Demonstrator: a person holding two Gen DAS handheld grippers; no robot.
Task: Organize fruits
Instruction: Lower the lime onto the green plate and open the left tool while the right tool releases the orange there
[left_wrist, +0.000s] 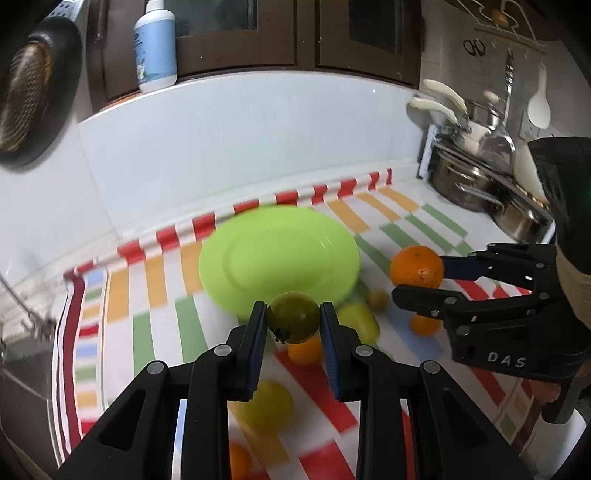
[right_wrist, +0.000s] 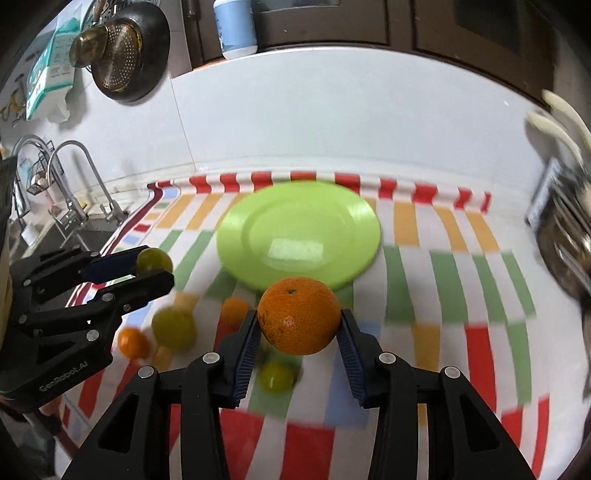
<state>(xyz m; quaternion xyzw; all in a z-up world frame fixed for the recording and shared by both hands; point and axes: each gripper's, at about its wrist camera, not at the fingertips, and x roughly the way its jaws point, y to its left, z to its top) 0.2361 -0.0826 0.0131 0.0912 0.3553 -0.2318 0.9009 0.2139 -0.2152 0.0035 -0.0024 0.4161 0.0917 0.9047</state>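
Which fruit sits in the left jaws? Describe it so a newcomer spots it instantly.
Start at the green plate on the striped cloth. Just in front of it, the left gripper is shut on a small olive-green fruit held above the cloth. Unlike the orange in the right gripper, it is dark green, with a dried calyx.

My right gripper (right_wrist: 298, 334) clamps an orange (right_wrist: 298, 315) above the striped cloth (right_wrist: 443, 295), near the empty green plate (right_wrist: 332, 210). At left, my left gripper (right_wrist: 157, 268) pinches a green fruit (right_wrist: 154, 259). Loose fruits (right_wrist: 173, 328) lie blurred below.
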